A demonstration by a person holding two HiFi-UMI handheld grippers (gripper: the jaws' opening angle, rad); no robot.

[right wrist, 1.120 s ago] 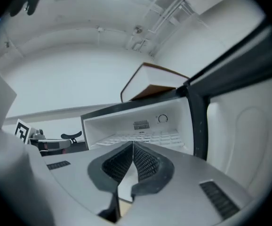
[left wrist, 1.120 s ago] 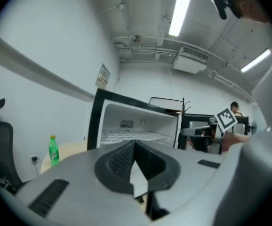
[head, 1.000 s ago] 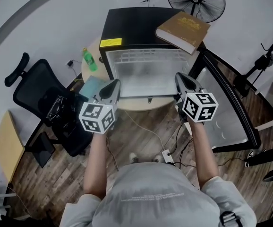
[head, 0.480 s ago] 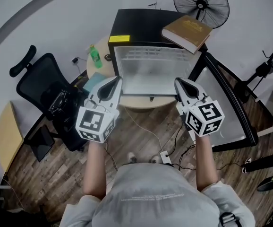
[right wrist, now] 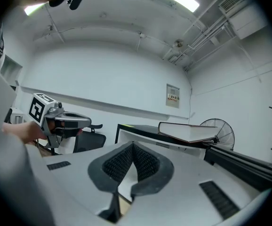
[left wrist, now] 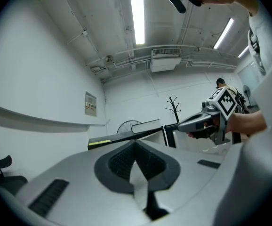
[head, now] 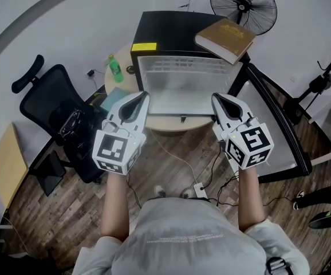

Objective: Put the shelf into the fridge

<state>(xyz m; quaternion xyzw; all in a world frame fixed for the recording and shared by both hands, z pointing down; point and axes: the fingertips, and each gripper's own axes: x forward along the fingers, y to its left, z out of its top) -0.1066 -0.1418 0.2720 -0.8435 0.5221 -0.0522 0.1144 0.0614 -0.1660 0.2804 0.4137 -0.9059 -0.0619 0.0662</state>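
Observation:
A clear shelf [head: 182,90] with a pale front edge hangs level in front of the open black fridge [head: 165,30]. My left gripper [head: 140,97] is shut on its left edge and my right gripper [head: 217,99] on its right edge. In the left gripper view a thin pale sliver of shelf [left wrist: 139,185] sits pinched between that left gripper's [left wrist: 138,173] pads. The right gripper view shows the same sliver of shelf [right wrist: 124,188] in the right gripper [right wrist: 126,173]. The fridge's inside is mostly hidden behind the shelf.
The fridge door [head: 280,130] stands swung open at the right. A brown book [head: 225,36] lies on the fridge top. The fridge sits on a round table [head: 154,128] with a green bottle [head: 115,67]. An office chair [head: 56,119] is at the left and a fan [head: 243,4] behind.
Both grippers, still holding the shelf, have drawn slightly nearer to me and lower in the view. In the last half second almost nothing has moved.

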